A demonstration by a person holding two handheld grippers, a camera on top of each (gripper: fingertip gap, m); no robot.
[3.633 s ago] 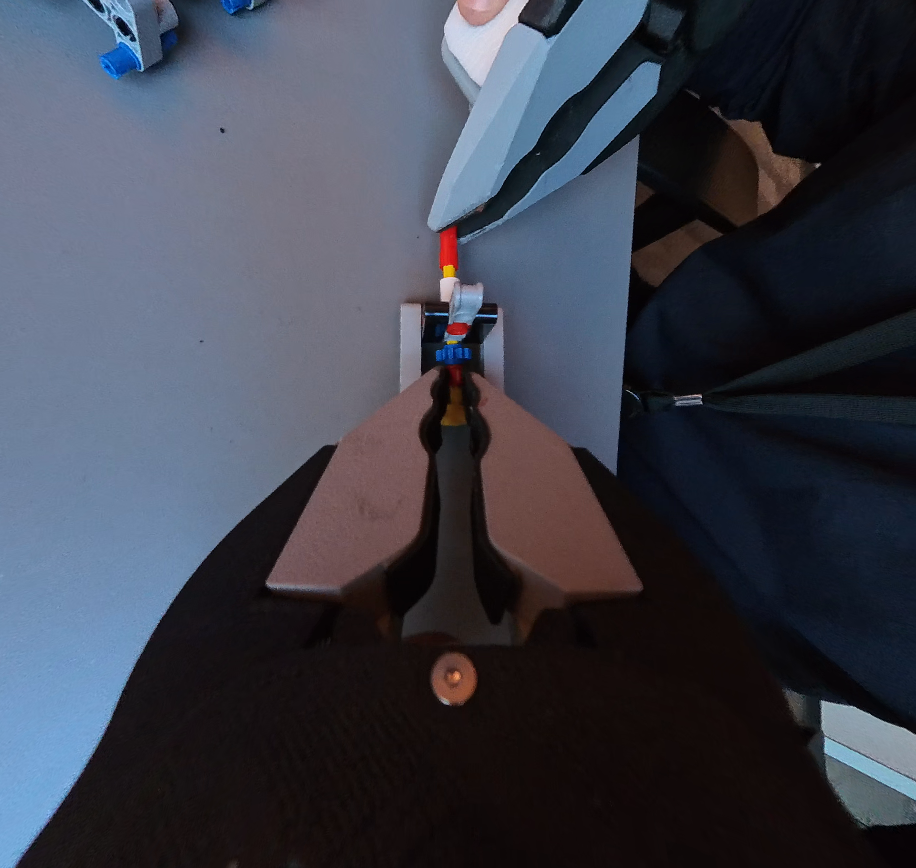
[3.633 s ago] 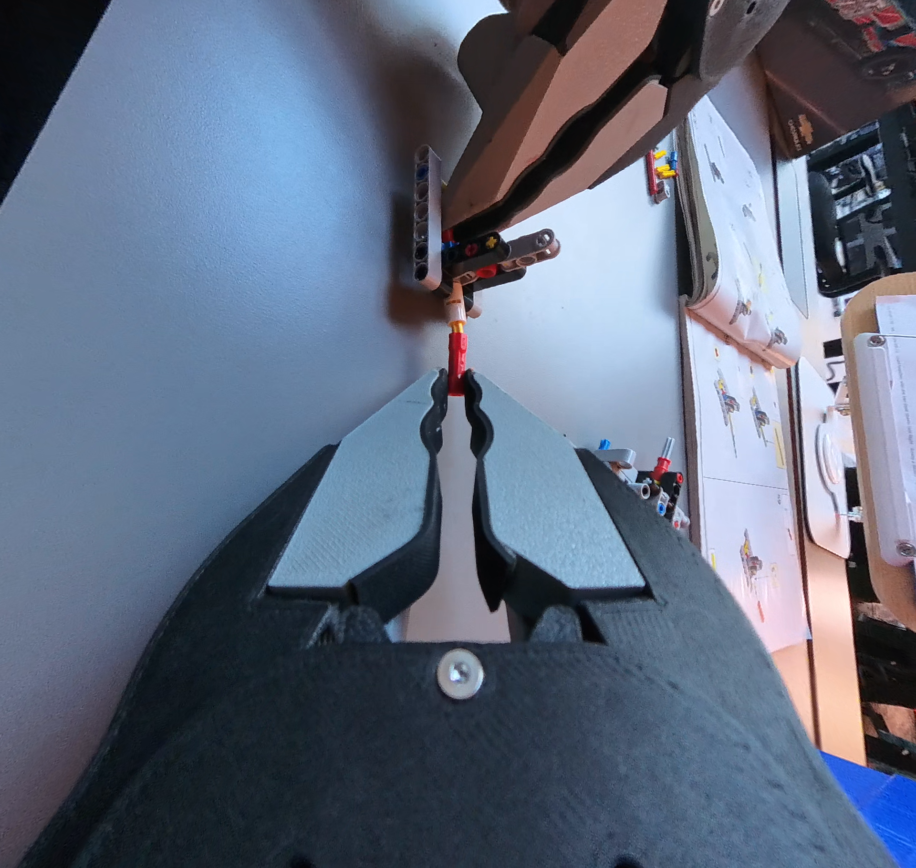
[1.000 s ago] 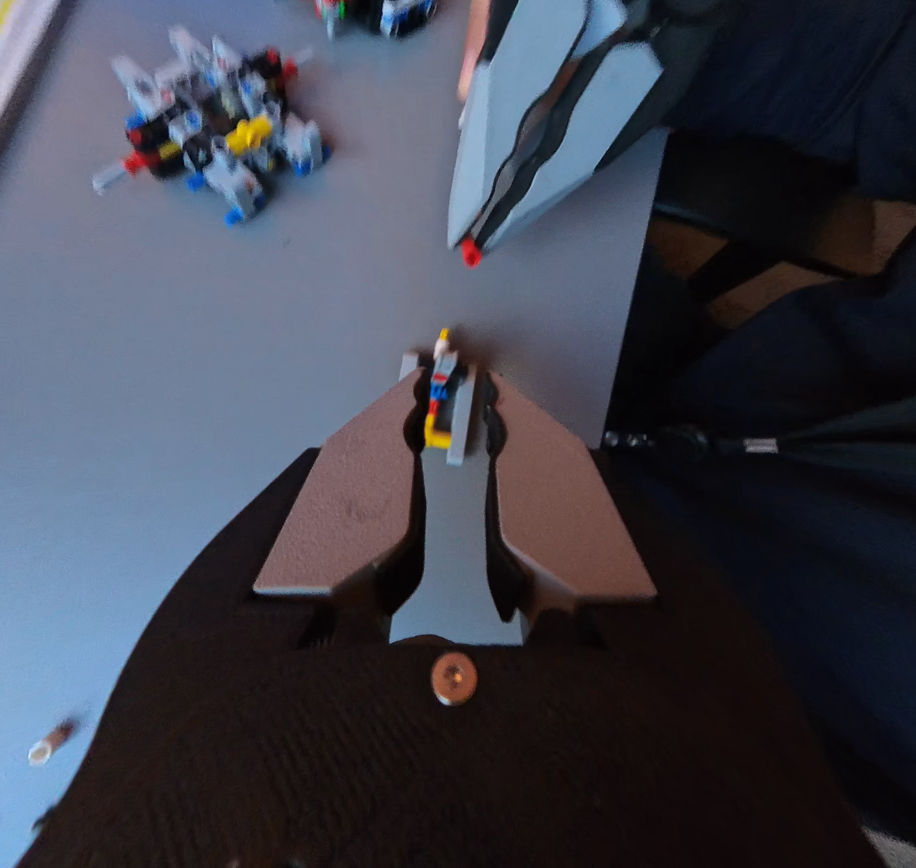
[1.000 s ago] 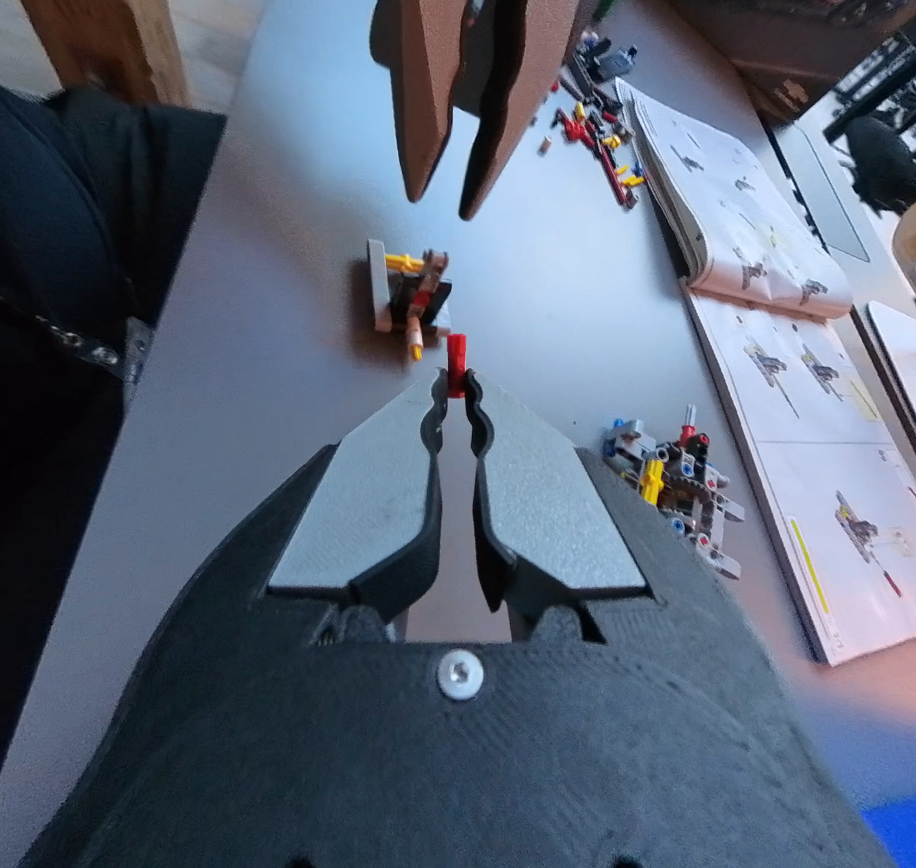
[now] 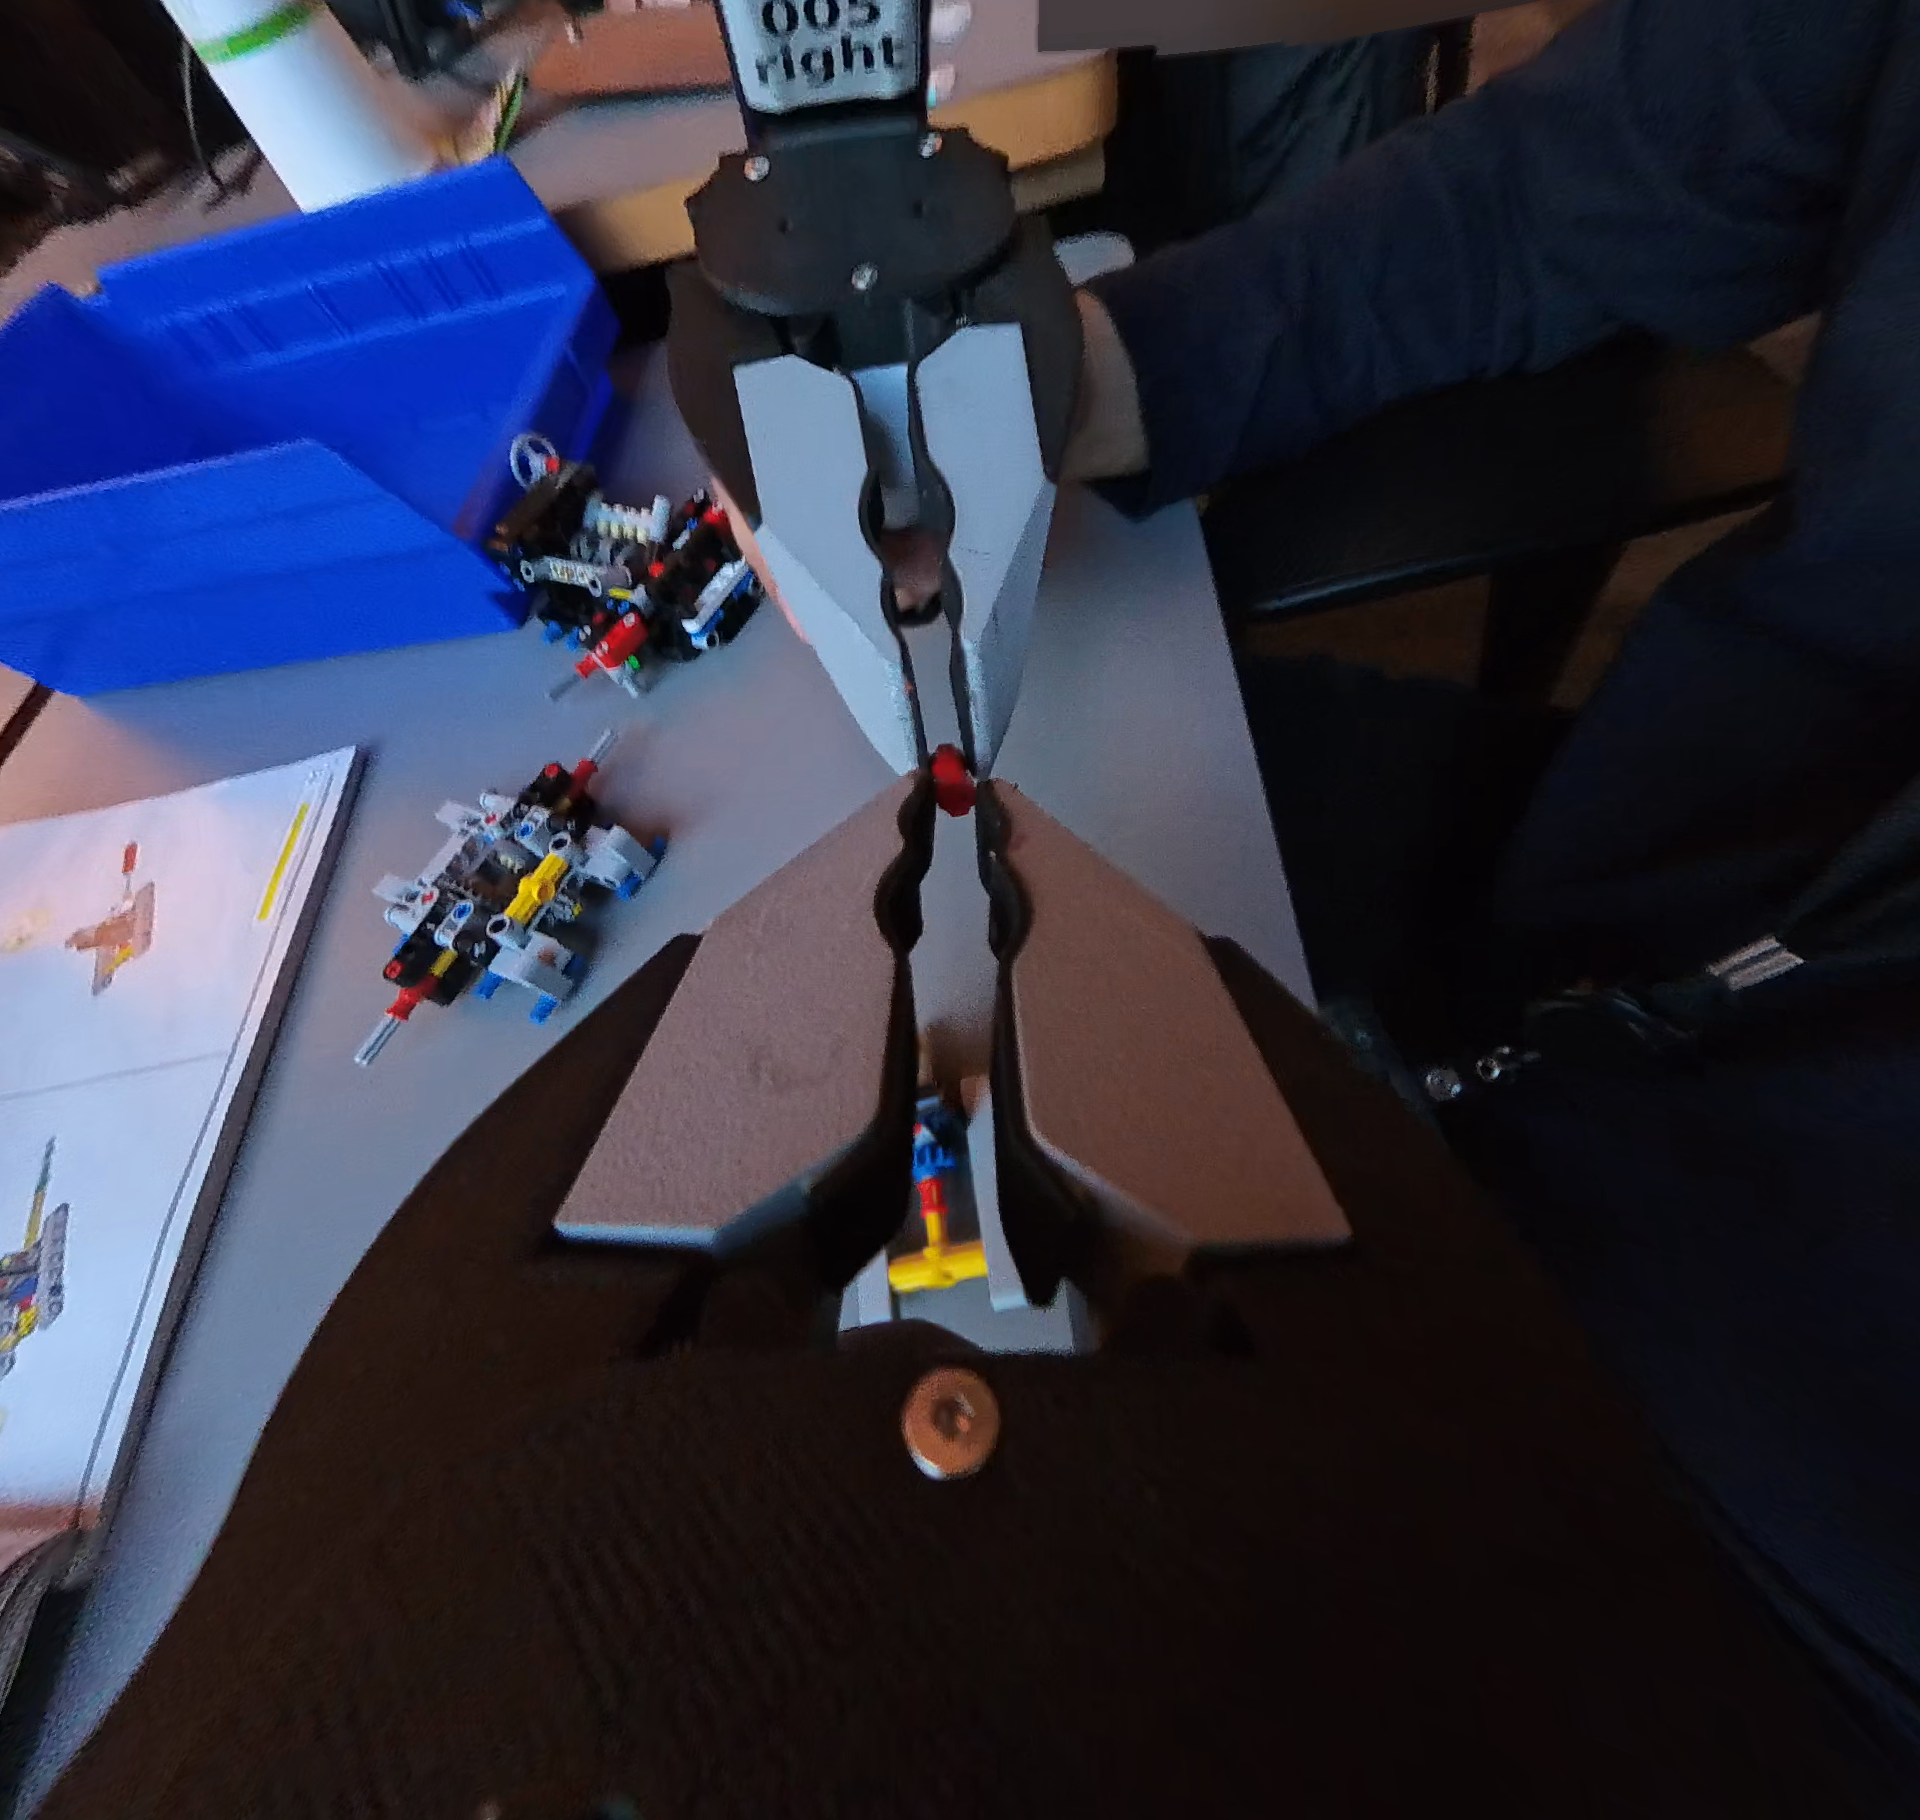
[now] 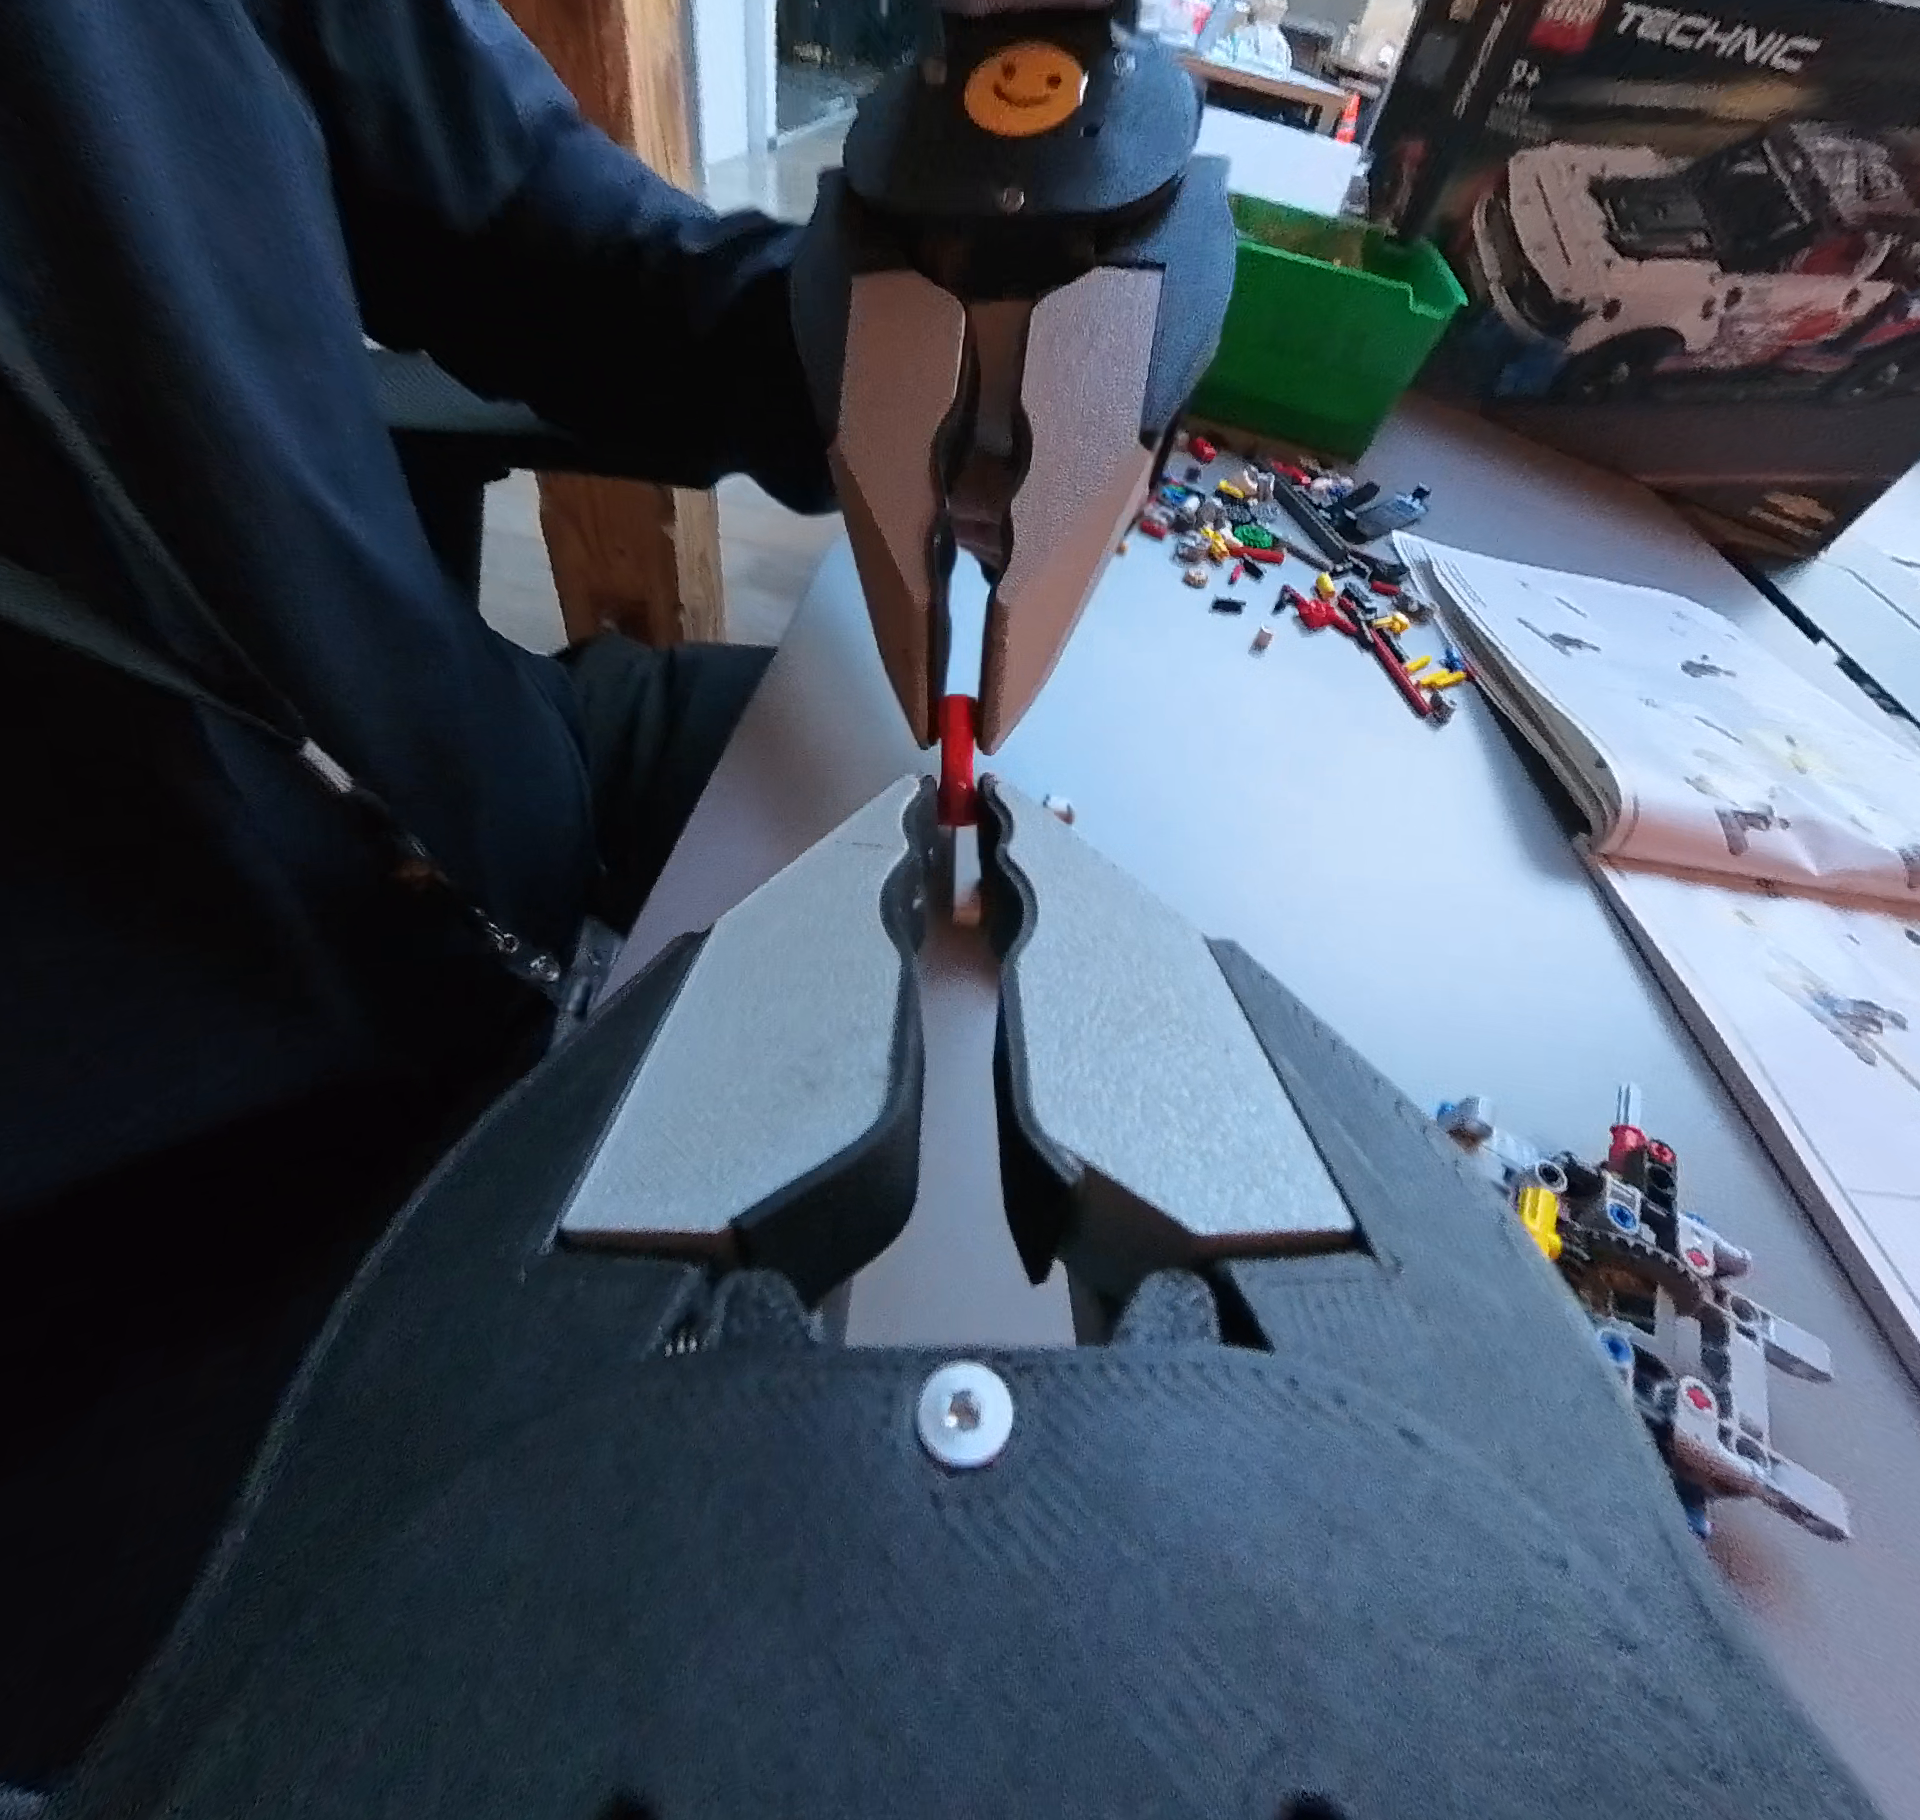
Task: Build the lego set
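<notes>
Held tip to tip above the grey surface [image 6: 1299, 835]: small red peg [image 6: 954, 762], light, stiff and slippery-looking, pinched at opposite ends by left hand-held gripper [image 5: 951, 802] and right hand-held gripper [image 6: 954, 802], both clenched on it.

Bare table [image 6: 1299, 887] ahead — brick clusters [image 5: 499, 897] leftward

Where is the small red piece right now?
The red piece is above the grey table, pinched between the tips of left gripper and right gripper.
</notes>
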